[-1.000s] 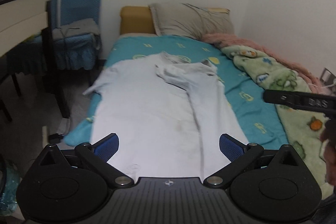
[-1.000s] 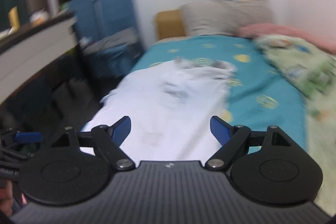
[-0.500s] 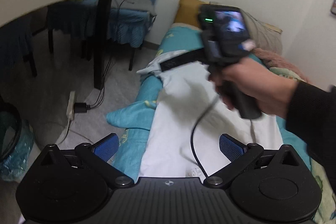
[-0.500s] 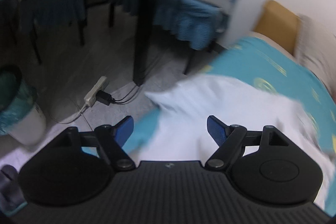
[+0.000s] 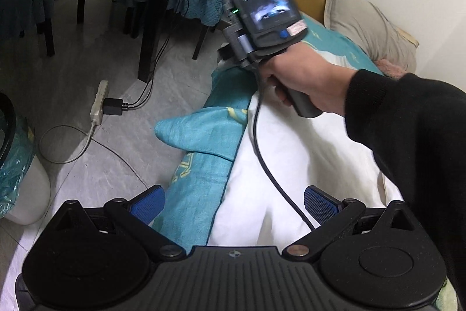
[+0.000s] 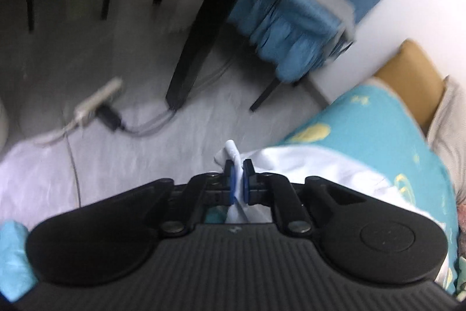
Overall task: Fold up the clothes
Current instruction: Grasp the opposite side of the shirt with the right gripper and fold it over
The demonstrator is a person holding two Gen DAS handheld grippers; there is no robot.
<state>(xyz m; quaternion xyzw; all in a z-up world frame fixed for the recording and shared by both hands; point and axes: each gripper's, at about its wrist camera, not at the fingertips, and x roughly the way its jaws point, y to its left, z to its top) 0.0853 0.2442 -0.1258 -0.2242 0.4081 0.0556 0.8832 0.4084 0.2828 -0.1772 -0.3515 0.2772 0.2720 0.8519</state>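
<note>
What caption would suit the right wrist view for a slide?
Right tongs shut on a fold of the white garment at the edge of the bed.

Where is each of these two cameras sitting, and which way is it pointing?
Left wrist: on the left gripper, open, facing the bed edge and white shirt; the person's right hand shows.
Right wrist: on the right gripper, shut on the shirt, facing the floor and chair; no hand shows.
Shared: shirt, bed, power strip, table leg.
</note>
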